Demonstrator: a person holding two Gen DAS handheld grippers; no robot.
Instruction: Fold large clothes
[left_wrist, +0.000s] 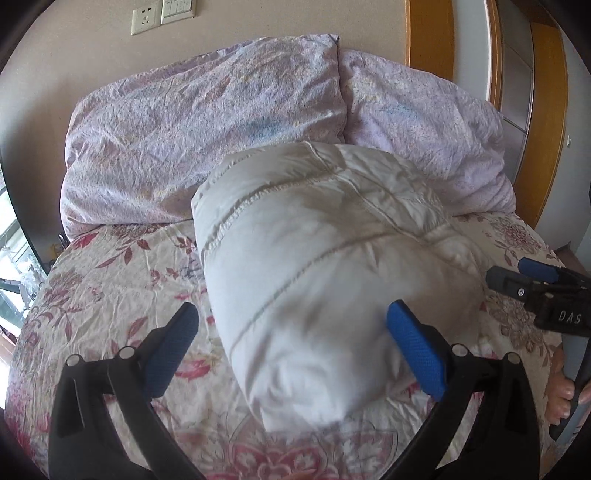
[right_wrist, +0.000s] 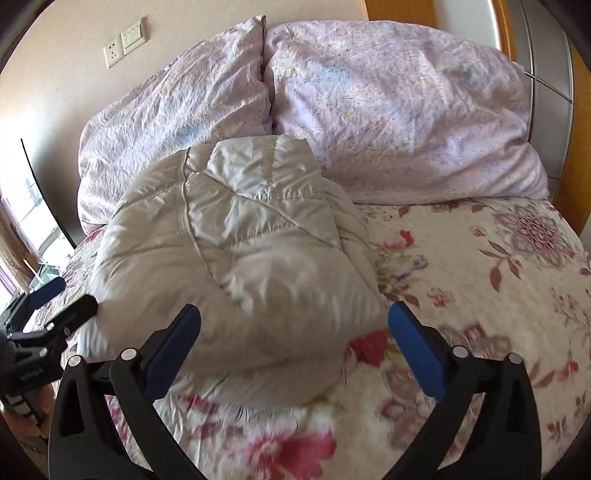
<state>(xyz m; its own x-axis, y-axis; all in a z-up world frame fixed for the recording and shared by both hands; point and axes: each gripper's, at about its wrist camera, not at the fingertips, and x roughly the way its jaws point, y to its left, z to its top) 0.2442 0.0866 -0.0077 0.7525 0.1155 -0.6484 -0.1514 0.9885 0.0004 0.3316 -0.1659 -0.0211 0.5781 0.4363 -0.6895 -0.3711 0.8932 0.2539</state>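
A white quilted puffer jacket (left_wrist: 325, 266) lies folded into a thick bundle on the floral bedsheet (left_wrist: 110, 295); it also shows in the right wrist view (right_wrist: 236, 258). My left gripper (left_wrist: 291, 339) is open, its blue fingers either side of the bundle's near end, holding nothing. My right gripper (right_wrist: 295, 332) is open and empty, just in front of the bundle's near right edge. The right gripper shows at the right edge of the left wrist view (left_wrist: 524, 280); the left one shows at the left edge of the right wrist view (right_wrist: 55, 299).
A rumpled lilac duvet (left_wrist: 207, 125) is piled along the head of the bed behind the jacket. A wooden door frame (left_wrist: 546, 110) stands at the right. A wall socket (left_wrist: 146, 20) is on the wall. The floral sheet (right_wrist: 480, 277) stretches right of the bundle.
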